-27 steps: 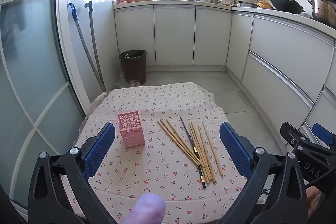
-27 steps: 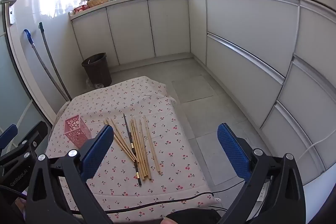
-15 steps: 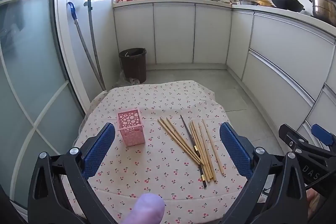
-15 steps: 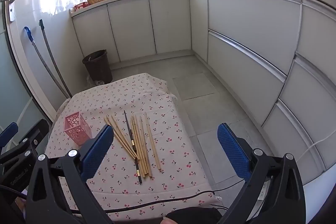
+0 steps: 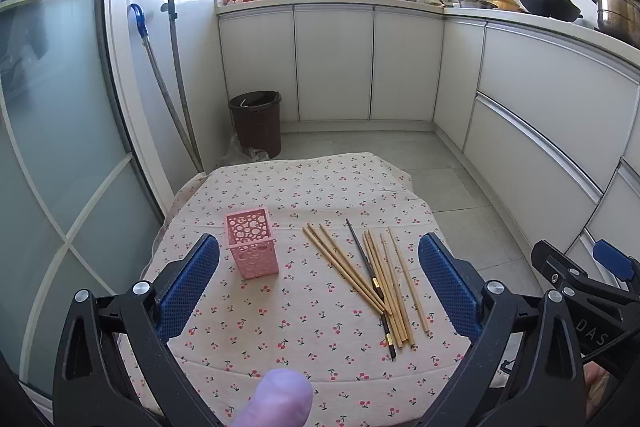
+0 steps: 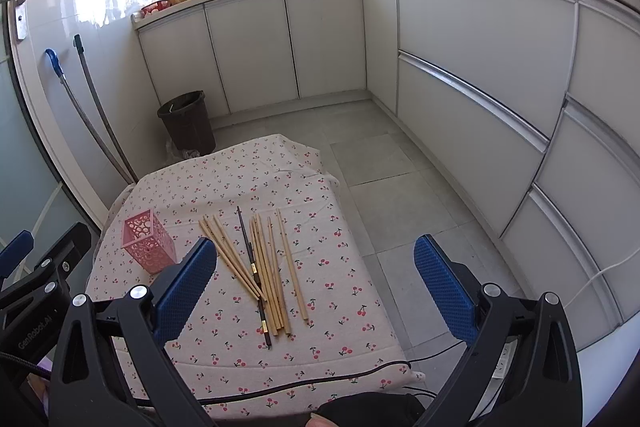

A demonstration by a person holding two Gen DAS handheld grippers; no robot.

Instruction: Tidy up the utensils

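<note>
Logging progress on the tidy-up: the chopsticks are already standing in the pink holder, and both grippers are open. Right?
Not quite. The chopsticks lie loose on the cherry-print tablecloth, beside the pink holder, which the left wrist view shows. The left gripper and right gripper are open, as you say.

Both wrist views look down from near, sharing the cherry-print table [image 5: 304, 311] and kitchen cabinets [image 6: 320, 39].

Cherry-print table [image 5: 304, 187] w/ pink holder [image 5: 252, 247] & loose chopsticks [image 5: 372, 271].
</note>
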